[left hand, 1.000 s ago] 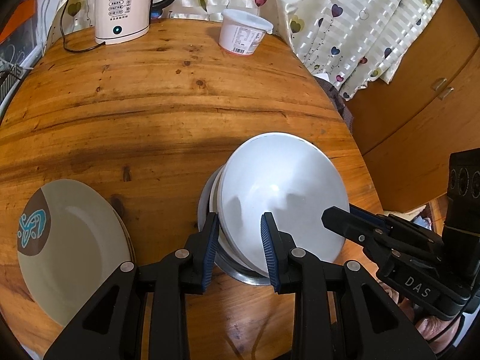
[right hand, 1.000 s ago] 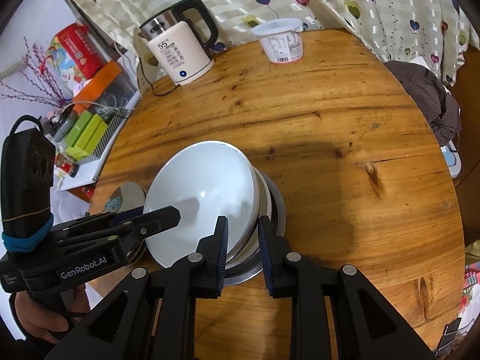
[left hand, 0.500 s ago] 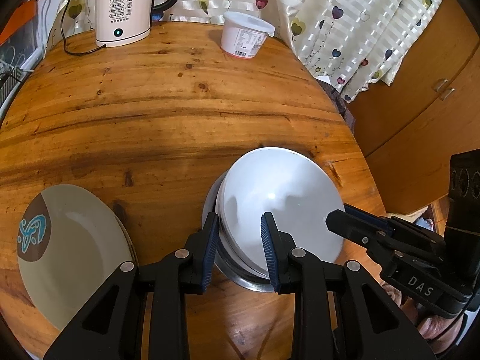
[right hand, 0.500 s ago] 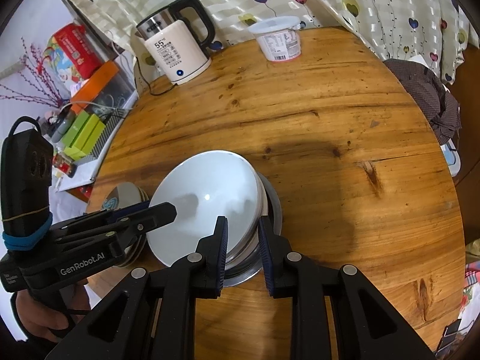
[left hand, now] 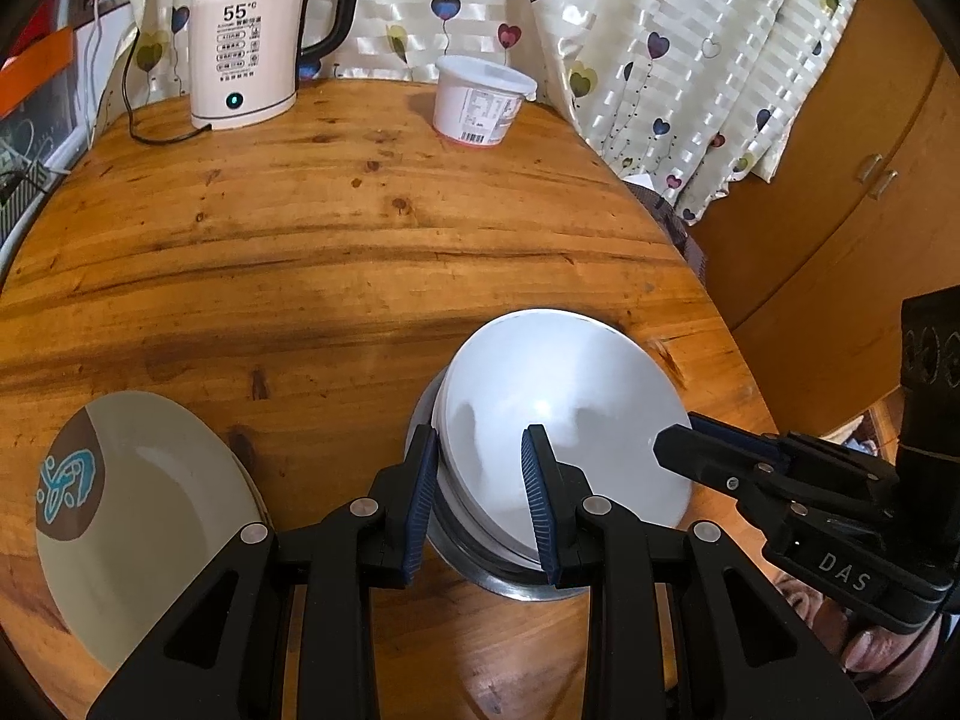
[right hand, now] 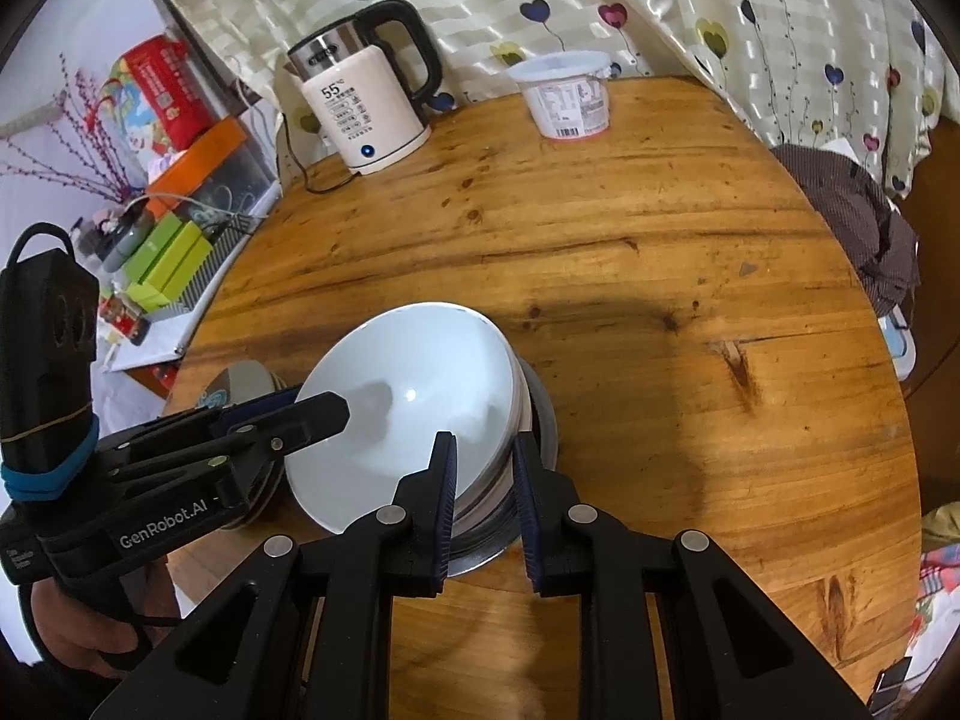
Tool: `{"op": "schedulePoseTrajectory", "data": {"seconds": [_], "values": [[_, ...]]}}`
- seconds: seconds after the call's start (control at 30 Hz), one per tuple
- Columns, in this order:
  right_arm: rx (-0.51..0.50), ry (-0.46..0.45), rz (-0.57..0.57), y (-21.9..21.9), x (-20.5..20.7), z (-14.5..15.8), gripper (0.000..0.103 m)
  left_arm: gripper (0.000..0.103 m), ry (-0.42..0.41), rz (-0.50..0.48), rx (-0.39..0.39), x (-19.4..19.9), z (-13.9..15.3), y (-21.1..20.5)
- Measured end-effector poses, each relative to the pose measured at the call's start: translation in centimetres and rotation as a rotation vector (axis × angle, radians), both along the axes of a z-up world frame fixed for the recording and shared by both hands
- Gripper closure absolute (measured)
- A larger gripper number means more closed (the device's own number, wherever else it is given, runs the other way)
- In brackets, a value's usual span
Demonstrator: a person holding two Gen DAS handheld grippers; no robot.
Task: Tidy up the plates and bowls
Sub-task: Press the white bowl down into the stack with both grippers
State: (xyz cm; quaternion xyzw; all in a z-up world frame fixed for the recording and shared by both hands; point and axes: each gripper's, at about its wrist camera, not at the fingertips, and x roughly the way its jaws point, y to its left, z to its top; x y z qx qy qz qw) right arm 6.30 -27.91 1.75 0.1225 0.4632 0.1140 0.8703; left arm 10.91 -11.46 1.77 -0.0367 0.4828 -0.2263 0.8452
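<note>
While both hand-held grippers clamp its rims, white bowl nests in stacked bowls

My matt black plastic fingers straddle glossy white ceramic bowls nested in a shiny steel one, on the varnished wooden table.

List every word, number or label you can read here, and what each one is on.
"55°C": front of the kettle.
"DAS": body of the right tool.
"GenRobot.AI": body of the left tool.
Kettle's small button labels: too small to read.
Tub label: barcode and print, too small to read.
Red package: blurred.
</note>
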Motion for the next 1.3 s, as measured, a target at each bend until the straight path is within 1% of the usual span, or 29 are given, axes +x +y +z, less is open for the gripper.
{"op": "schedulePoseTrajectory", "data": {"seconds": [0.17, 0.37, 0.57, 0.73, 0.87, 0.97, 1.13, 1.3], "values": [[-0.016, -0.023, 0.009, 0.1, -0.1, -0.2, 0.084, 0.074, -0.031, -0.003, 0.008, -0.2, -0.1, -0.2], [-0.015, -0.022, 0.010, 0.0, -0.1, -0.2, 0.084, 0.074, -0.036, -0.004, 0.005, -0.3, 0.0, -0.1], [-0.011, -0.021, 0.009, 0.0, -0.1, -0.2, 0.084, 0.074, -0.035, -0.004, 0.002, -0.4, 0.0, -0.1], [0.012, -0.015, 0.006, -0.3, -0.2, -0.3, 0.084, 0.074, -0.021, 0.003, -0.021, -0.5, 0.0, 0.1], [0.005, -0.024, 0.002, -0.6, -0.3, 0.0, 0.084, 0.074, -0.015, 0.013, -0.033, -0.6, 0.0, 0.4], [0.001, -0.032, -0.005, -0.9, -0.5, 0.3, 0.081, 0.072, -0.020, 0.019, -0.042, -0.6, 0.1, 0.8], [-0.007, -0.049, 0.008, -0.8, -1.0, 0.8, 0.070, 0.072, -0.039, 0.030, -0.049, -0.9, 0.6, 1.2], [-0.007, -0.067, 0.022, -0.8, -1.4, 1.2, 0.064, 0.072, -0.062, 0.035, -0.046, -1.3, 1.2, 1.5]]}}
